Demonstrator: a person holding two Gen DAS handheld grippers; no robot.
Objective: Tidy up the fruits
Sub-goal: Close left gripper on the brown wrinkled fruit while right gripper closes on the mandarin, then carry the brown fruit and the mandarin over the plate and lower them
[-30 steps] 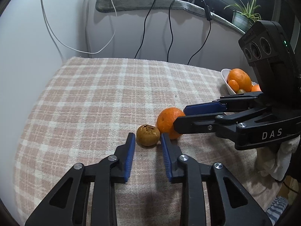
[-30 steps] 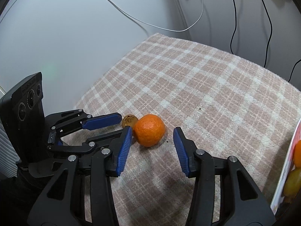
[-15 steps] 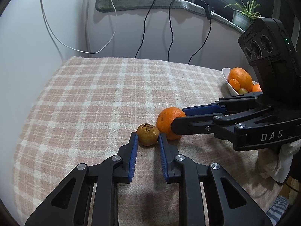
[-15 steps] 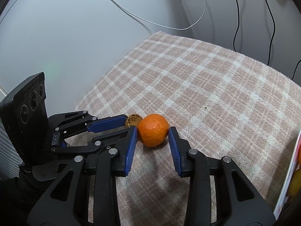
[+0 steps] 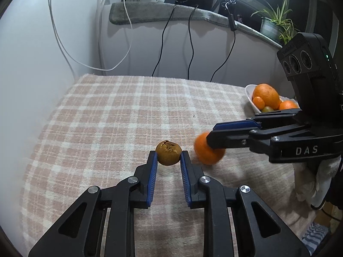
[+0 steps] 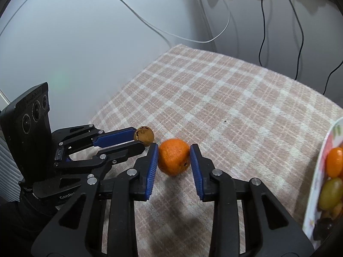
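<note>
My left gripper point(image 5: 168, 157) is shut on a small brown cracked fruit point(image 5: 167, 152), held at the fingertips just above the plaid cloth. It also shows in the right wrist view point(image 6: 144, 136). My right gripper point(image 6: 174, 157) is shut on an orange tangerine point(image 6: 174, 160), slightly blurred and lifted off the cloth. The tangerine also shows in the left wrist view point(image 5: 206, 152), half hidden behind the right gripper's fingers point(image 5: 233, 138). A white bowl point(image 5: 249, 98) with several oranges and a green fruit stands at the table's right.
A pink and white plaid cloth point(image 5: 128, 115) covers the table. Cables hang down the wall behind. A potted plant point(image 5: 273, 26) stands on the back ledge. The bowl's rim point(image 6: 319, 171) is close on the right in the right wrist view.
Both grippers have closed on their fruits: left on the brown fruit, right on the tangerine. The two fruits, which touched before, are now apart and lifted.
</note>
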